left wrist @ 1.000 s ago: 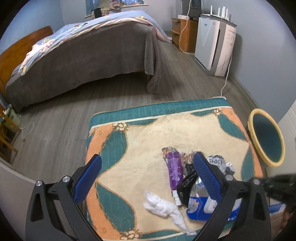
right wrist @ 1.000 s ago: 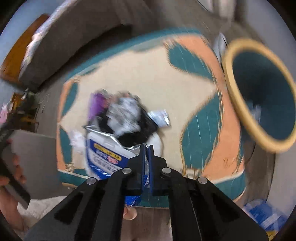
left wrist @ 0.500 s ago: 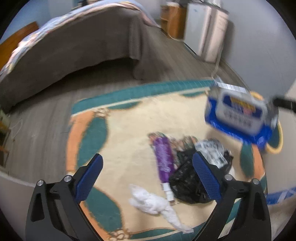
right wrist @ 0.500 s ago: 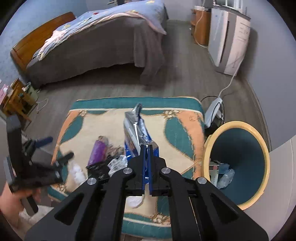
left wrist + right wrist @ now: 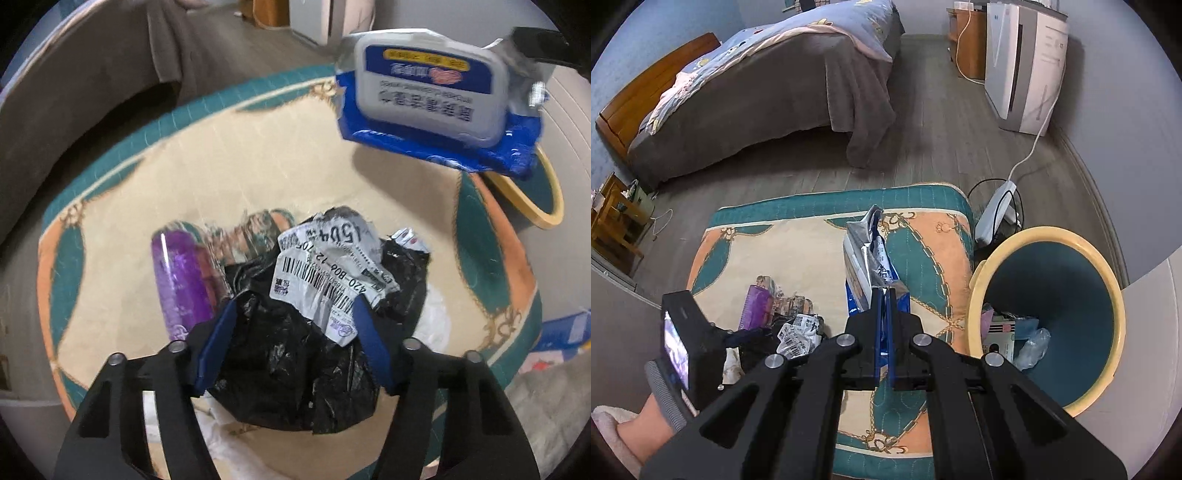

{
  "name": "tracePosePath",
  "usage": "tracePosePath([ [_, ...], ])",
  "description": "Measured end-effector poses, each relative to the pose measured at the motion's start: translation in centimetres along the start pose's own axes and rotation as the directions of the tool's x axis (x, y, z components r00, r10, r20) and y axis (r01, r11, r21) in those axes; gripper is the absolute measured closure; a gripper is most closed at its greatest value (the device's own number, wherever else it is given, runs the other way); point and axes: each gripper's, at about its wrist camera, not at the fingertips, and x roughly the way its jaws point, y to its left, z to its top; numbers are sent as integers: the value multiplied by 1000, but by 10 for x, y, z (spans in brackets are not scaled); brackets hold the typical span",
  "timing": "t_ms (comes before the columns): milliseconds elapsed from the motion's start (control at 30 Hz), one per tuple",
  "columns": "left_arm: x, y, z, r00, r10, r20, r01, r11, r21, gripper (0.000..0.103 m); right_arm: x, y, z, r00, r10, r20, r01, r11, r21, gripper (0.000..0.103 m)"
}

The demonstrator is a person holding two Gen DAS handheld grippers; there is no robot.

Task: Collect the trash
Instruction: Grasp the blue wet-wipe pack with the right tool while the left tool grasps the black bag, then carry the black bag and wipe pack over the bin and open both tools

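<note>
My left gripper (image 5: 293,321) points down over the trash pile on the patterned rug (image 5: 258,166). Its jaws are closing, and the blue pads touch both sides of a crumpled black plastic bag (image 5: 288,369) that carries a torn white shipping label (image 5: 325,266). A purple bottle (image 5: 181,280) lies just left of the bag. My right gripper (image 5: 884,291) is shut on the edge of a blue wet-wipes pack (image 5: 864,266), which hangs above the rug left of the yellow-rimmed bin (image 5: 1049,236). In the left wrist view the pack (image 5: 432,88) hangs at the upper right.
The bin holds several pieces of trash (image 5: 1015,332). White tissue (image 5: 436,325) lies under the bag. A power strip (image 5: 995,210) and its cable sit behind the bin. A bed (image 5: 775,92) and a white air purifier (image 5: 1023,66) stand farther back. A person's hand (image 5: 646,417) holds the left gripper.
The left gripper dropped onto the pile and its jaws narrowed around the black bag. The right gripper lifted the wipes pack off the rug and carried it right, toward the bin.
</note>
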Motion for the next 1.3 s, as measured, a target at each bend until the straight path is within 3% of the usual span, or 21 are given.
tracePosePath([
  [67, 2, 2, 1, 999, -32, -9, 32, 999, -15, 73, 0, -3, 1, 1000, 6, -2, -6, 1000, 4, 101],
  [100, 1, 3, 2, 998, -57, -10, 57, 998, -20, 91, 0, -3, 1, 1000, 9, 0, -9, 1000, 6, 101],
  [300, -30, -3, 13, 995, -10, 97, 9, 1000, 14, 92, -14, -11, 5, 999, 26, 38, -27, 999, 23, 101],
  [400, -53, -3, 21, 987, -21, 158, 24, 1000, -18, 92, -31, -17, 7, 997, 18, 81, -21, 999, 30, 101],
  [667, -105, -21, 41, 952, -47, 301, 48, 999, 4, 92, -52, -64, 10, 992, -34, 126, 18, 992, 123, 101],
  [1033, -110, -84, 64, 946, -78, 315, 45, 993, 112, 92, -61, -161, -4, 982, -152, 108, 118, 954, 276, 101],
  [1300, -73, -158, 98, 960, -150, 235, 94, 968, 233, 92, -50, -202, -20, 961, -275, 12, 258, 918, 301, 101],
])
